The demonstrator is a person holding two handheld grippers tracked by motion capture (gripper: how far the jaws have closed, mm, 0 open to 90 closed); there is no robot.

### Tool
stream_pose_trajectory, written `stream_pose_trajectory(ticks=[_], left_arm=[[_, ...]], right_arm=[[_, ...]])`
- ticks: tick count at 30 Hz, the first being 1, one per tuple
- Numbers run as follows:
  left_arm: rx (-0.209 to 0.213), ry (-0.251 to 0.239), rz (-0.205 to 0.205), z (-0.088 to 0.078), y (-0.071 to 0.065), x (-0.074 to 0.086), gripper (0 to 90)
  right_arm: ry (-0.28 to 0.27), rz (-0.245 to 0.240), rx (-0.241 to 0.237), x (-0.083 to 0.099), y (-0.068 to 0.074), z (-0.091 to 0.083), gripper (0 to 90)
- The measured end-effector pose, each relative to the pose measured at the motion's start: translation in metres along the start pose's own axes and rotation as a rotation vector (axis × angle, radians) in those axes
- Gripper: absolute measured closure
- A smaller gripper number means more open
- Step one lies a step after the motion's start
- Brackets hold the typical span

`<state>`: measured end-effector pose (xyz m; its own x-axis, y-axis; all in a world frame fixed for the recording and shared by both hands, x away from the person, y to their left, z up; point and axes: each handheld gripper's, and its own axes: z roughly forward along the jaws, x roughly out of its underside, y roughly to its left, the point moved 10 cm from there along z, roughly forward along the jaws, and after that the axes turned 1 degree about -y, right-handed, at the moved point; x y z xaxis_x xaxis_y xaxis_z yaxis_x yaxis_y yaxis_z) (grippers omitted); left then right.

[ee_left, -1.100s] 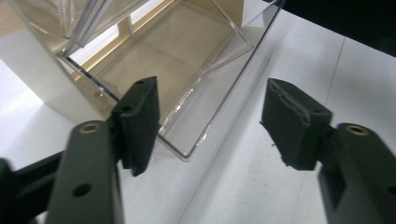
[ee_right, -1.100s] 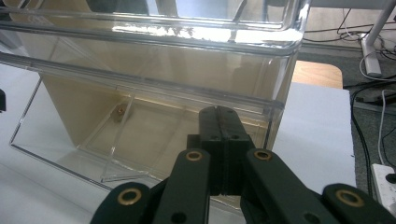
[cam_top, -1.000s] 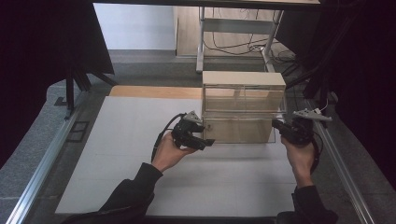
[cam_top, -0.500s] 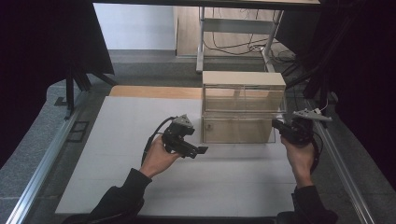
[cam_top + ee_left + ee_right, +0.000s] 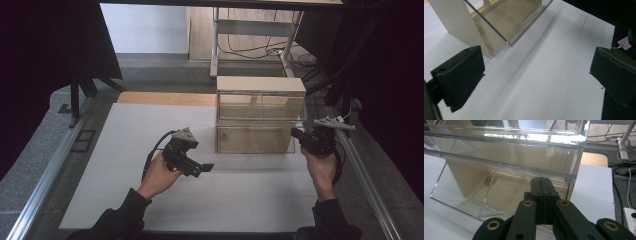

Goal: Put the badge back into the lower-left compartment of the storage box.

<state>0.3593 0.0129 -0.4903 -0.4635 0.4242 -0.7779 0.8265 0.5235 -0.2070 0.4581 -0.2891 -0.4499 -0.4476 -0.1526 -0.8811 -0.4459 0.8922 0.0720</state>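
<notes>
A clear plastic two-tier box (image 5: 260, 117) with a beige top and sides stands on the white mat (image 5: 125, 150), right of centre. My left gripper (image 5: 202, 169) hovers over the mat in front of the box's left corner, apart from it. Its jaws have just been opening and now stand wide with nothing between them. In the left gripper view the left gripper (image 5: 537, 75) frames bare mat, with the box (image 5: 499, 22) at upper left. My right gripper (image 5: 296, 135) is shut and empty at the box's front right corner. In the right gripper view the right gripper (image 5: 541, 195) points at the lower tier (image 5: 506, 192).
A wooden strip (image 5: 165, 98) borders the mat at the back. Metal rails (image 5: 45, 185) run along both table sides. Beyond the table stand a metal frame (image 5: 250, 30) and floor cables. A white power strip (image 5: 630, 215) lies right of the mat.
My left gripper has drawn back from the box's front left, toward the left and nearer the person, with its jaws opening. The right gripper has stayed in place.
</notes>
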Motion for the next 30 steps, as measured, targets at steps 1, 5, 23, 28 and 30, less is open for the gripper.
stream_pose_trajectory(ticks=[1,5,23,28,30], left_arm=[[-0.002,0.0,0.001,-0.001,0.0,0.002,0.0],[-0.005,-0.005,-0.002,-0.008,-0.002,0.007,0.0],[-0.026,-0.034,-0.042,-0.044,-0.007,0.039,0.0],[-0.034,-0.041,-0.061,-0.057,-0.007,0.049,0.0],[-0.04,-0.038,-0.067,-0.061,-0.007,0.055,0.0]], right_arm=[[0.0,0.0,0.0,0.0,0.0,0.0,89.6],[-0.001,0.001,0.0,0.0,0.0,0.0,89.6],[-0.007,-0.008,-0.003,-0.001,0.002,-0.002,89.6],[-0.008,-0.009,-0.007,-0.002,0.003,-0.002,89.6],[-0.008,-0.009,-0.008,-0.002,0.003,-0.002,89.6]])
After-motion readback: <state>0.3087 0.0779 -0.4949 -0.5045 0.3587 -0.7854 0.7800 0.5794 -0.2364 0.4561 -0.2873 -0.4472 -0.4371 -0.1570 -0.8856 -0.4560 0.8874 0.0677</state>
